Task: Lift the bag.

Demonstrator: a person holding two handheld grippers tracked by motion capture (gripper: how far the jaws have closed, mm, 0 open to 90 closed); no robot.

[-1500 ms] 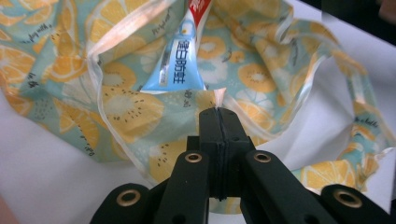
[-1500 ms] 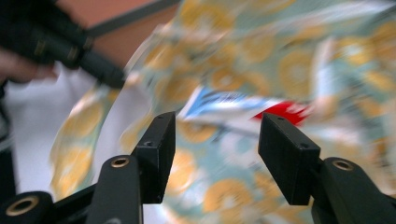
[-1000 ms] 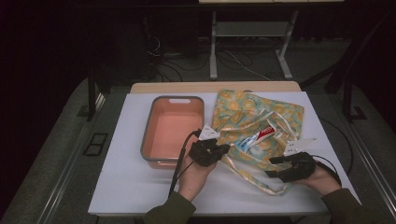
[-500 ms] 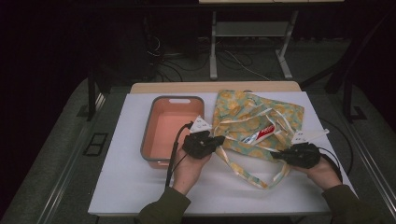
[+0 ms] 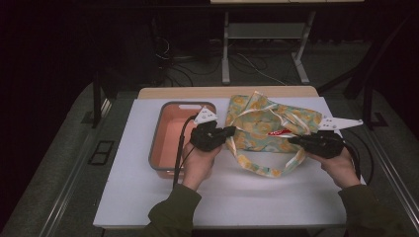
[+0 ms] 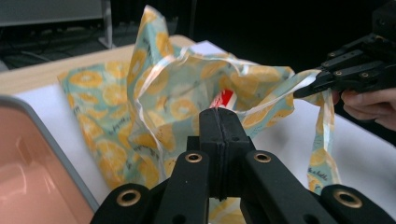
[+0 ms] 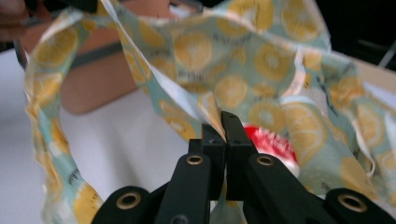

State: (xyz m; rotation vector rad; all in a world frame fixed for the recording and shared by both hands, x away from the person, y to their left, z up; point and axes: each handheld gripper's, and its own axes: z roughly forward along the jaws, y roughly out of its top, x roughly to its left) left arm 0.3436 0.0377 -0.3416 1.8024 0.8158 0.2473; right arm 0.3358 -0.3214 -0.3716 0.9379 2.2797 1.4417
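dark room, white table [image 5: 247, 192]. left gripper [image 5: 228, 131] and right gripper [image 5: 295, 140] each have their jaws clamped on the lemon-print bag [image 5: 257, 131], spreading its mouth toward the table's far right; a red-and-white tube [image 5: 279, 132] sits inside, with a pink tub [image 5: 165, 143] just left.

At centre frame I see a soft teal cloth bag printed with yellow citrus slices [image 5: 267, 129], its fabric matt and creased. Left of it, my salmon-pink plastic tub with a grey rim [image 5: 165, 136] looks smooth. Underneath both, the white table mat [image 5: 247, 192] looks flat and matt.
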